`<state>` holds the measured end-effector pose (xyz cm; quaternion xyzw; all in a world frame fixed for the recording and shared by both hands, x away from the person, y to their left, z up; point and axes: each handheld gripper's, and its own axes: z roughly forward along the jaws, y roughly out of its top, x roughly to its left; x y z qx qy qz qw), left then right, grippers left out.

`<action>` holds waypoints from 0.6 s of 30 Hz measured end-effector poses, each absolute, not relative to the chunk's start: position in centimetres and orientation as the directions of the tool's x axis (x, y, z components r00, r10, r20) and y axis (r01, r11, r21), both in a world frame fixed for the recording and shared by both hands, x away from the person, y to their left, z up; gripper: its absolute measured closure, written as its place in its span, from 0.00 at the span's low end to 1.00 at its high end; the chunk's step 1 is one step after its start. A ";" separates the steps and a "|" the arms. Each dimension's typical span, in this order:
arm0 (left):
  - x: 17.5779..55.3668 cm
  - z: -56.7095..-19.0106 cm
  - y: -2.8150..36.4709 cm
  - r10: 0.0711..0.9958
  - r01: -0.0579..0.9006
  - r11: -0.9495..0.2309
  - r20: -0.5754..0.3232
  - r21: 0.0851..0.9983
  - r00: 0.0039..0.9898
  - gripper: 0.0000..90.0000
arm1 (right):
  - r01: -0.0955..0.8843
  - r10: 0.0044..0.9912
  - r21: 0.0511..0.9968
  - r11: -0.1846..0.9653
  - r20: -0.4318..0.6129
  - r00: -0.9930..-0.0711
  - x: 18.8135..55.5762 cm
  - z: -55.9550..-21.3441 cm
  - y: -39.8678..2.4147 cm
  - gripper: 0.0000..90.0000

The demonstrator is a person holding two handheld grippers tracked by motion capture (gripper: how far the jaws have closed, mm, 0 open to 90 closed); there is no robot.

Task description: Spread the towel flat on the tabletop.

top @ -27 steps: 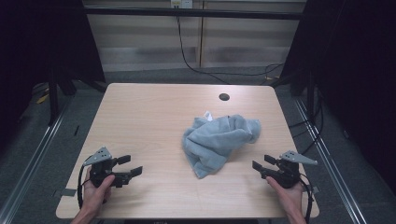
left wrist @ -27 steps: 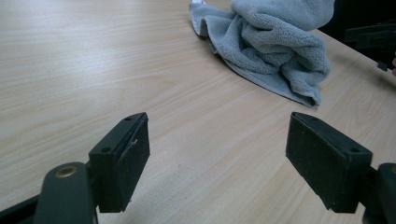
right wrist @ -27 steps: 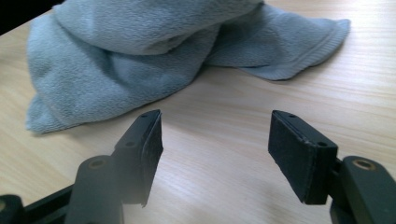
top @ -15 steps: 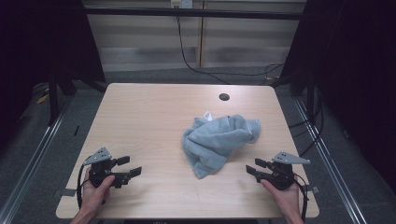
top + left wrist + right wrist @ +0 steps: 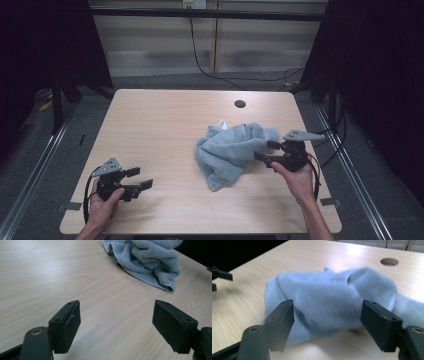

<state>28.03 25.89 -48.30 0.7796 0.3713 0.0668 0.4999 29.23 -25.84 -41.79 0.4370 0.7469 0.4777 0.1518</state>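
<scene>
Left gripper [image 5: 136, 178]: near the table's front left corner, held in the person's left hand [image 5: 102, 207]; jaws spread wide, nothing between them. In the left gripper view bare wood shows between its pads [image 5: 65, 327].
Cable: black loop trailing off the left gripper down by the wrist.
Table [image 5: 160, 125]: light wood, rounded corners, a round hole [image 5: 240, 104] near the far edge right of centre.
Towel [image 5: 232, 152]: pale blue, crumpled in a loose heap right of centre on the table; one fold reaches toward the front edge. A small white tag sticks out at its far side. Well apart from the left gripper.
Right gripper [image 5: 264, 150]: at the towel's right edge, held in the right hand [image 5: 297, 177], grey plate on top. Jaws wide apart, pointing into the heap; the right gripper view shows the towel just ahead of and between the pads [image 5: 280, 322], not pinched. Whether a jaw tip touches the cloth I cannot tell.
Surroundings: dark curtains on both sides, grey floor, black cables running beyond the table.
</scene>
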 end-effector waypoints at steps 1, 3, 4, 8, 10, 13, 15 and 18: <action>28.0 -48.3 25.9 0.646 0.511 -0.225 -0.266 0.830 0.716 0.25 | 0.508 0.798 0.846 0.162 0.191 -0.572 29.2 -41.8 -25.8 0.29; 28.0 -48.3 25.9 0.645 0.512 -0.228 -0.265 0.829 0.717 0.25 | 0.513 0.793 0.840 0.177 0.187 -0.580 30.3 -41.7 -25.3 0.27; 28.0 -48.3 25.9 0.647 0.511 -0.230 -0.262 0.828 0.716 0.25 | 0.520 0.791 0.833 0.190 0.184 -0.584 30.8 -41.8 -25.1 0.26; 28.0 -48.3 25.8 0.642 0.510 -0.234 -0.262 0.828 0.720 0.25 | 0.537 0.799 0.818 0.207 0.176 -0.575 32.4 -43.3 -24.1 0.26; 28.1 -48.3 25.9 0.646 0.512 -0.235 -0.261 0.826 0.717 0.25 | 0.562 0.804 0.799 0.212 0.184 -0.565 33.6 -45.3 -23.7 0.25; 28.2 -48.4 25.9 0.646 0.514 -0.235 -0.262 0.825 0.717 0.25 | 0.578 0.815 0.784 0.228 0.172 -0.554 34.6 -46.4 -23.5 0.24; 28.1 -48.4 25.9 0.646 0.512 -0.237 -0.260 0.826 0.718 0.25 | 0.598 0.817 0.769 0.226 0.185 -0.546 35.5 -47.3 -23.4 0.23; 28.1 -48.3 25.9 0.644 0.511 -0.233 -0.263 0.827 0.719 0.25 | 0.627 0.820 0.739 0.245 0.188 -0.541 36.5 -48.8 -22.8 0.37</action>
